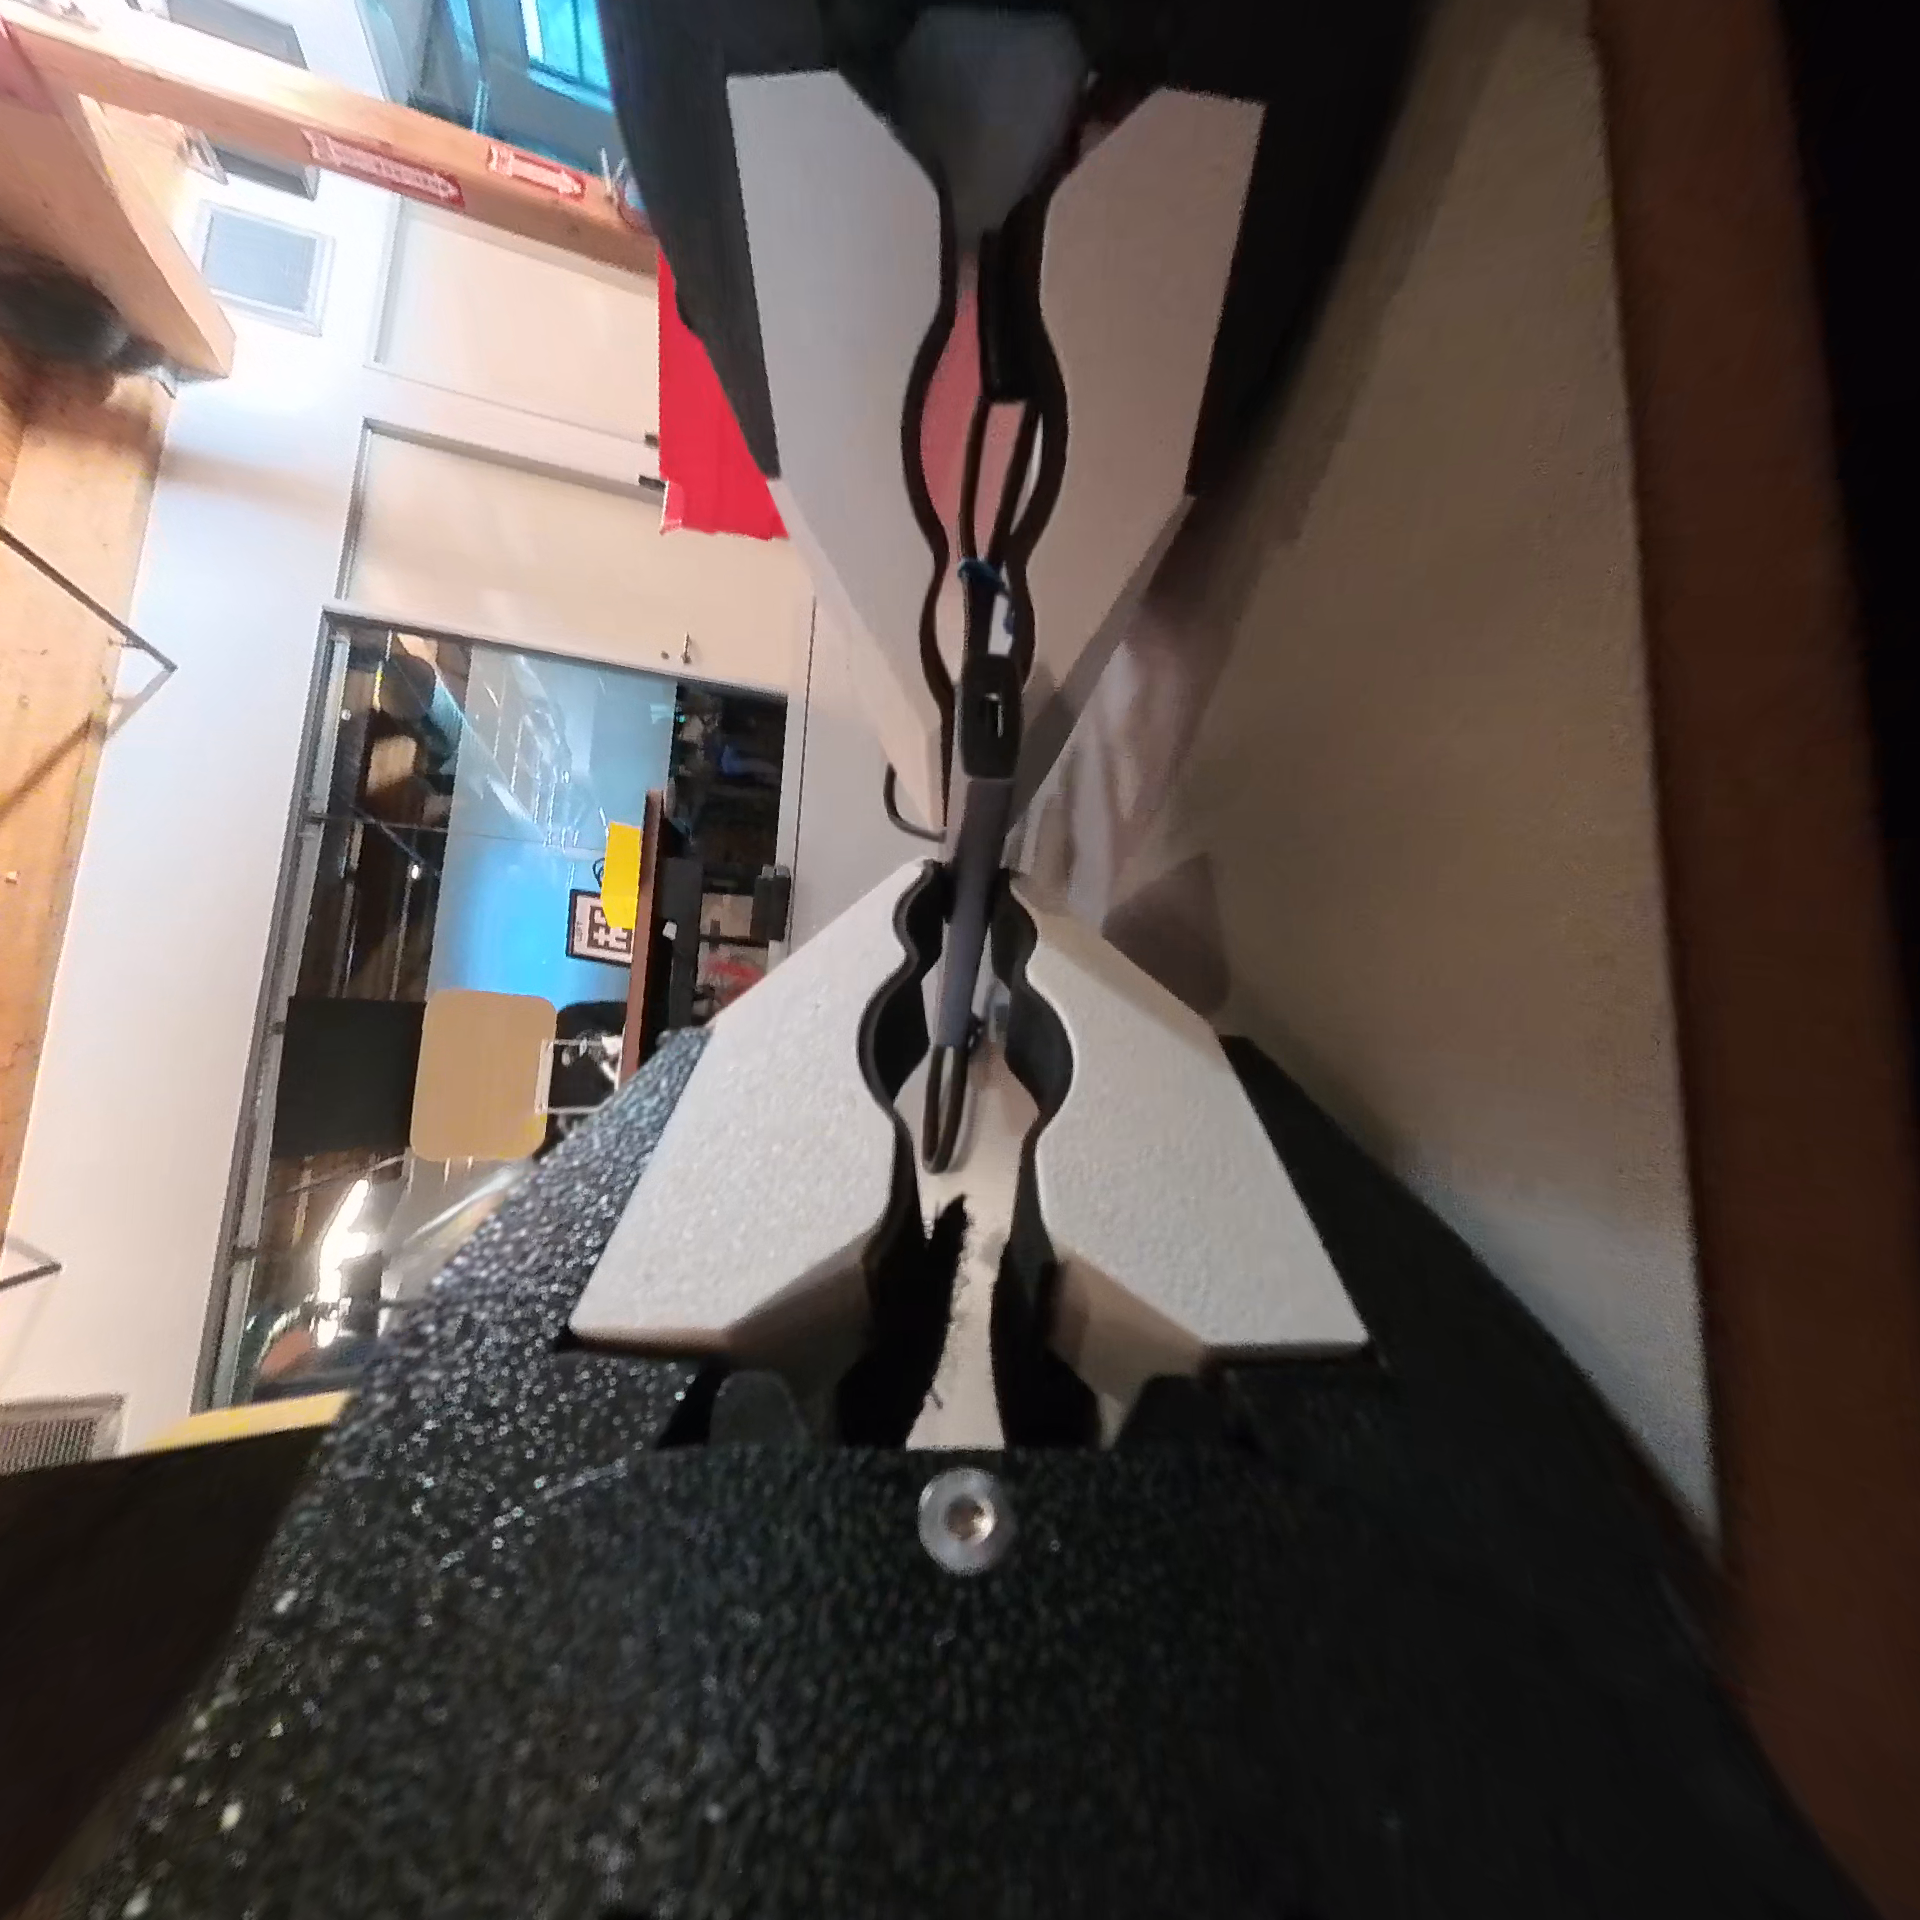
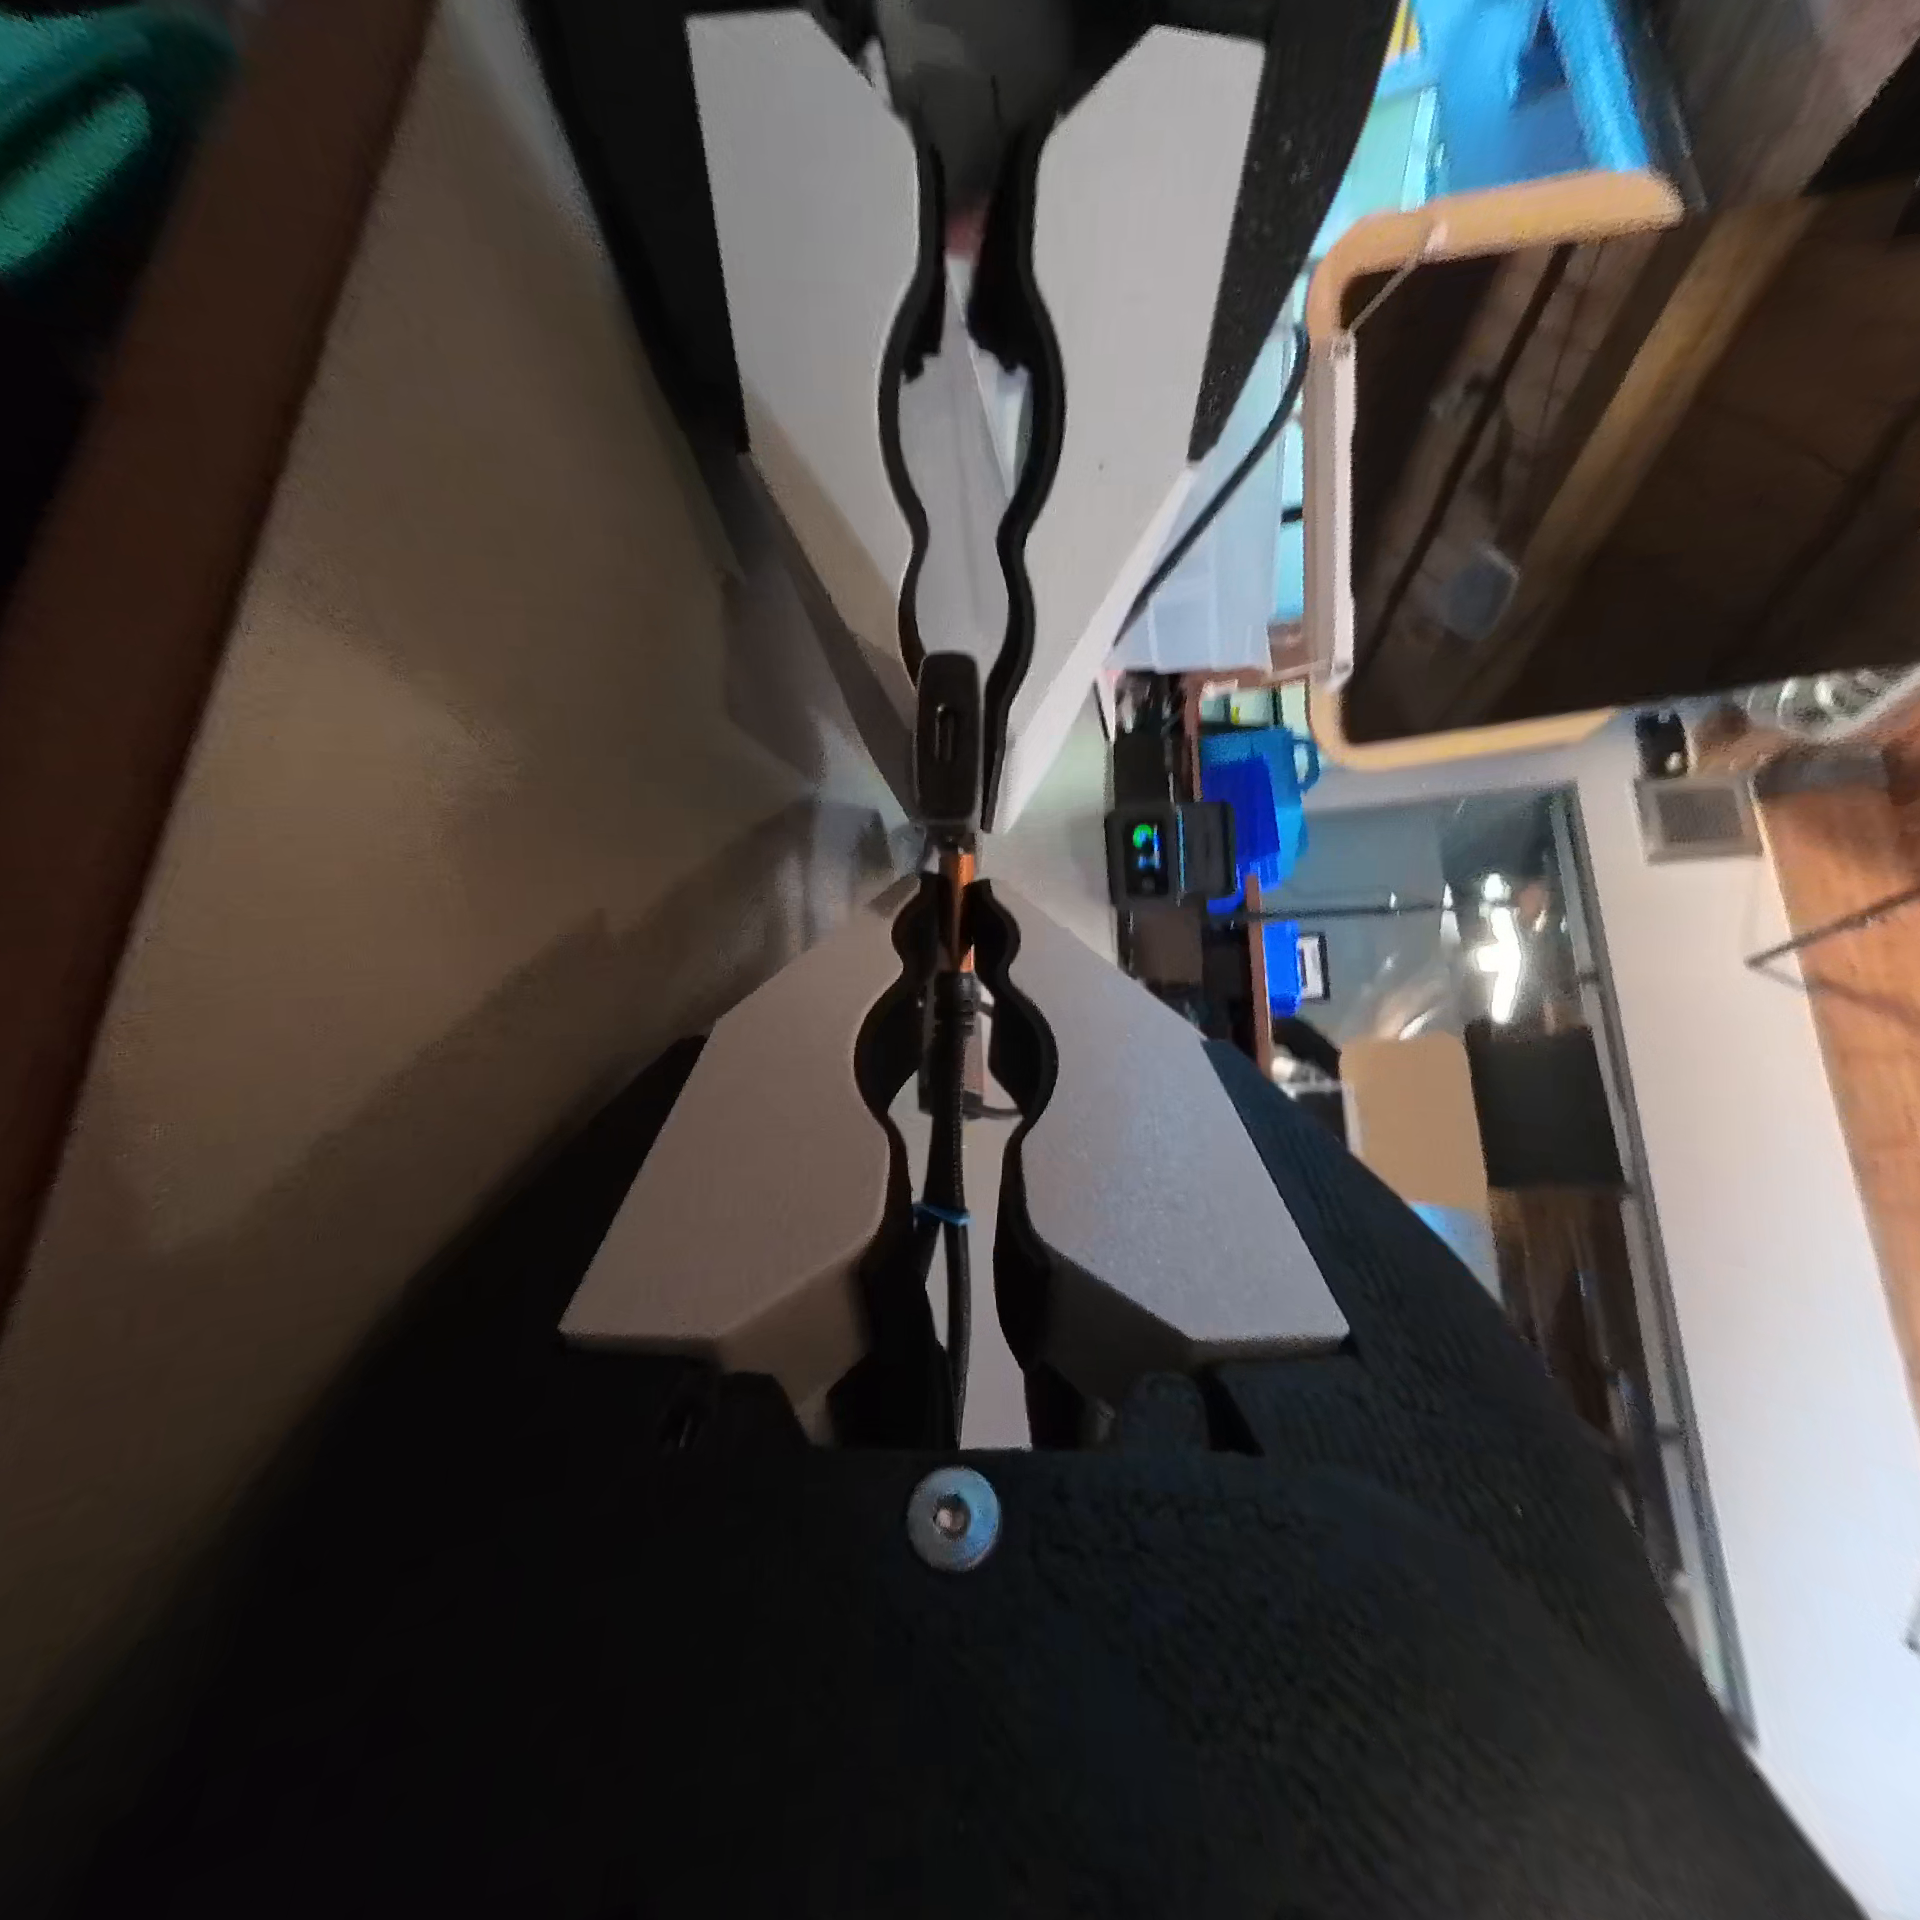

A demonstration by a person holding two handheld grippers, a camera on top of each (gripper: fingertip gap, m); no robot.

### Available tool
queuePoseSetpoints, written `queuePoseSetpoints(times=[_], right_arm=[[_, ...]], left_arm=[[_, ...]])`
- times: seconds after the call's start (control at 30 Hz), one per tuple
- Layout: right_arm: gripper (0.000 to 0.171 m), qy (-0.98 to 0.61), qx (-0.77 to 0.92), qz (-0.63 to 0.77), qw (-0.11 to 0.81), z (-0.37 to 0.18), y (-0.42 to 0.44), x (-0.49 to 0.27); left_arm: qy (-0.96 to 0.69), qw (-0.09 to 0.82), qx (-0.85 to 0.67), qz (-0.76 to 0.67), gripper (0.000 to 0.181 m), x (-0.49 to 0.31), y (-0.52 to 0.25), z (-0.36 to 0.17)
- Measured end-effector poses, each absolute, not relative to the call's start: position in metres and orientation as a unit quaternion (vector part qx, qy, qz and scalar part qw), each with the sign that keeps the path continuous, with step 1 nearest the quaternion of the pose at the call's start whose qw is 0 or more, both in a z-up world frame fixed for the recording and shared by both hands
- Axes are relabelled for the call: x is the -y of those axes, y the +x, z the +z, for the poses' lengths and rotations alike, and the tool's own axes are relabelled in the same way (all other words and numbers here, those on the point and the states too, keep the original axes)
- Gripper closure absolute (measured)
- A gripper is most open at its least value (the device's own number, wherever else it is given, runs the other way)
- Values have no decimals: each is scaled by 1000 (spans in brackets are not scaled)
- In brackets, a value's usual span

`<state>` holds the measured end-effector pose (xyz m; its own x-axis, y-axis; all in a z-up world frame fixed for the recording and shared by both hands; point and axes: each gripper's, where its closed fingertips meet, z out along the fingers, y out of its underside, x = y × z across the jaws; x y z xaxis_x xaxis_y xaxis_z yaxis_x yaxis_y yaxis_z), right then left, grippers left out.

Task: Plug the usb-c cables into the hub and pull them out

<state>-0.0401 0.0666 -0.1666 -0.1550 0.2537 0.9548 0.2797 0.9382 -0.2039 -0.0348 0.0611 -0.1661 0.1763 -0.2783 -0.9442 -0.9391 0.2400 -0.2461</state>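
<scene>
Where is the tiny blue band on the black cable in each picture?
Left wrist view: upper middle, past the grey hub; the blue band sits on the black cable between the far right gripper's fingers.
Right wrist view: lower middle, blue band between the same gripper's fingers.
Shared landmark: the pale tabletop, on the right in the left view and on the left in the right view.

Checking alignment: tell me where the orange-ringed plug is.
Right wrist view, centre: the plug sits between the right gripper's fingertips, its tip meeting the hub just beyond.
</scene>
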Motion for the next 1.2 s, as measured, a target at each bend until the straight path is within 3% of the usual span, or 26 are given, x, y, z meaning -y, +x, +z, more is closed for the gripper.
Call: queuePoseSetpoints(times=[0.6,0.77,1.03,1.1,1.2], right_arm=[[166,-106,772,80,621,-164,-24,-37],[166,-134,763,7,632,-166,-30,-50],[167,-147,767,40,624,-165,-27,-47],[167,-144,767,42,624,-165,-27,-46],[167,-143,766,42,625,-164,-28,-45]], left_arm=[[-489,584,-609,224,173,-33,-18,-164],[-500,562,-595,282,173,-45,-25,-166],[-488,567,-598,288,173,-43,-20,-165],[-485,575,-585,303,161,-46,-23,-160],[-486,583,-581,294,158,-45,-22,-158]])
